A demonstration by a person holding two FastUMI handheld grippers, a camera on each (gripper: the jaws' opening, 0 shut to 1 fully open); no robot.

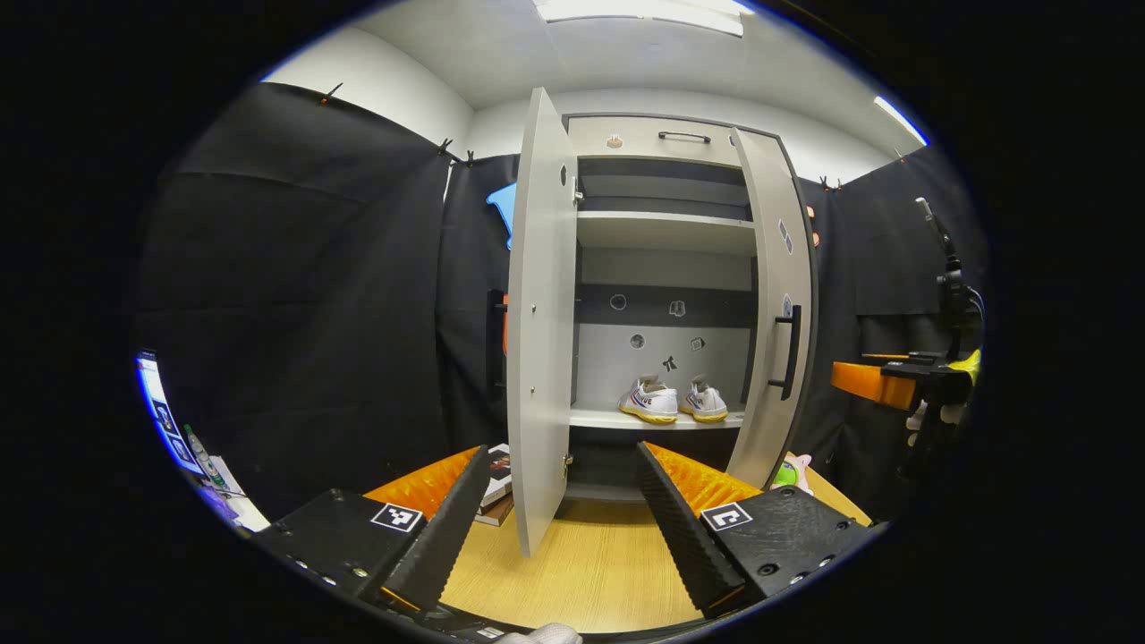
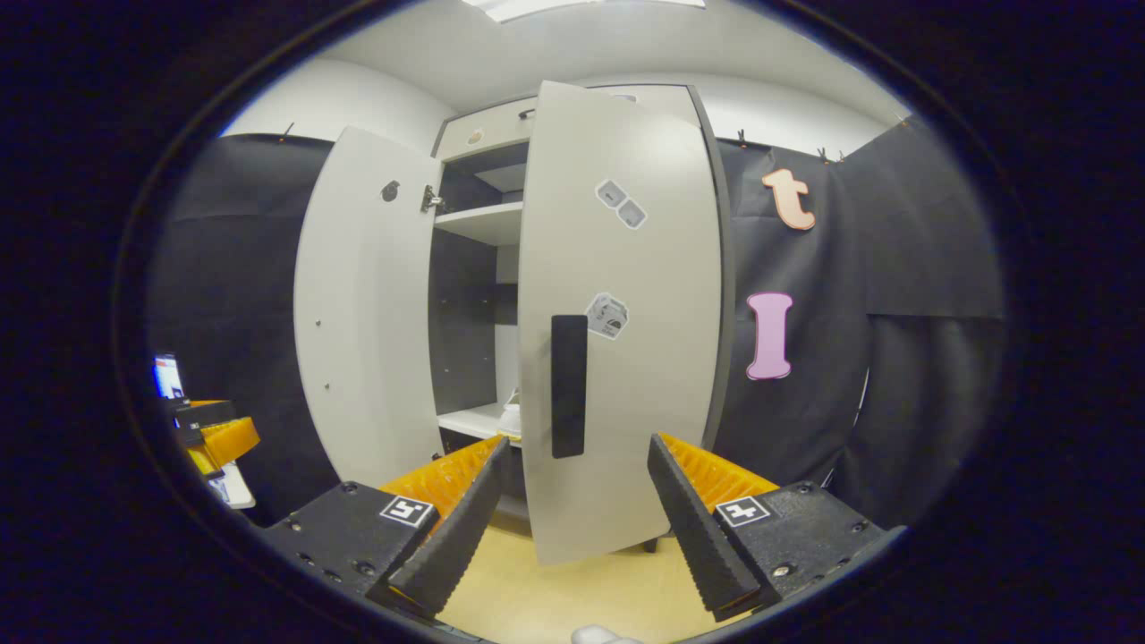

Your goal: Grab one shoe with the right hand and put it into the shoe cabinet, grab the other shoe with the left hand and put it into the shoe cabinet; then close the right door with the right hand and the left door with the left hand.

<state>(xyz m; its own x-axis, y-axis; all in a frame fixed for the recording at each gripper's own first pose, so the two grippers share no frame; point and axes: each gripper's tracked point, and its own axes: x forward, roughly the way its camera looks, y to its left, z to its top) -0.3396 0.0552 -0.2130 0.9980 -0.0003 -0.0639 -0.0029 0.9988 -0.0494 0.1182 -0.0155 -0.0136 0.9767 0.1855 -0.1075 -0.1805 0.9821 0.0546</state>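
Two white shoes point(image 1: 650, 401) point(image 1: 704, 402) with yellow soles stand side by side on the lower shelf point(image 1: 595, 418) of the grey shoe cabinet. Both doors stand open. The left door point(image 1: 541, 340) stands edge-on straight ahead of my left gripper point(image 1: 563, 452), which is open and empty. The right door point(image 2: 617, 340) with its black handle point(image 2: 568, 385) swings partway in front of my right gripper point(image 2: 580, 443), also open, its fingers on either side of the door's lower edge without pressing it. A sliver of a shoe point(image 2: 512, 416) shows past that door.
A stack of books point(image 1: 496, 496) lies on the wooden surface point(image 1: 581, 572) by the left door's foot. A green and pink toy point(image 1: 792, 472) sits beside the right door point(image 1: 774, 313). The other gripper point(image 1: 894, 380) hovers at the right, held by a gloved hand. A screen point(image 1: 161, 411) glows far left.
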